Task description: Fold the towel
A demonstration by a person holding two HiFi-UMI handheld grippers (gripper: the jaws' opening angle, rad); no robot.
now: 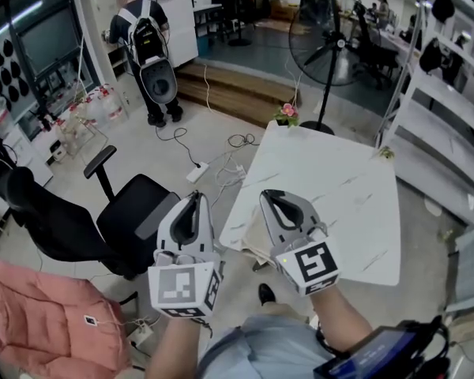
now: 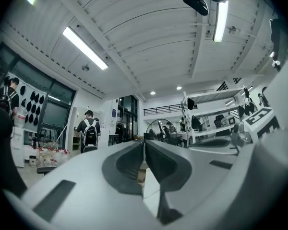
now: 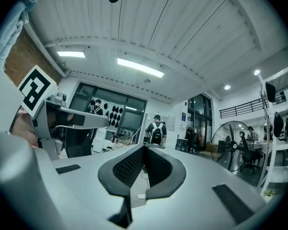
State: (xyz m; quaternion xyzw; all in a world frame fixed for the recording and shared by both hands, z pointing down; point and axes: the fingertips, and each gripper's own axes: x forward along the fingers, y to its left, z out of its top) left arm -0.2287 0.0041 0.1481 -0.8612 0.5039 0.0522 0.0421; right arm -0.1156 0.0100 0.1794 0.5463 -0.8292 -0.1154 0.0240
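Head view: L gripper (image 1: 196, 199) & R gripper (image 1: 270, 195) are held side by side, apart, in front of the person. Both point away, roughly level. The L gripper is over the floor, just left of the table (image 1: 340, 172), w/ the chair (image 1: 130, 215) below it. The R gripper is over the table's near-left edge. Both marker cubes face the camera.

L gripper view: jaws pressed together w/ only a thin seam btw them, and nothing is in it. R gripper view: same, the pads meet & hold nothing. Both claws are closed & empty.

Towel (image 1: 251, 245): prob. the pale beige cloth at the table's near-left edge. It hangs below the top, just under & partly behind the R gripper. Neither claw has it. Can't tell how it's folded, as most of it is hidden.

The table top is white w/ thin grey veins, & flowers (image 1: 286, 114) sit at its far corner. A fan (image 1: 332, 38) stands behind the table. A person (image 1: 146, 46) w/ a backpack stands at the far wall, back to the camera. A pink cushion (image 1: 47, 314) lies lower left. A power strip (image 1: 196, 172) & cables lie on the floor btw chair & table. Shelves (image 1: 442, 109) stand at right.
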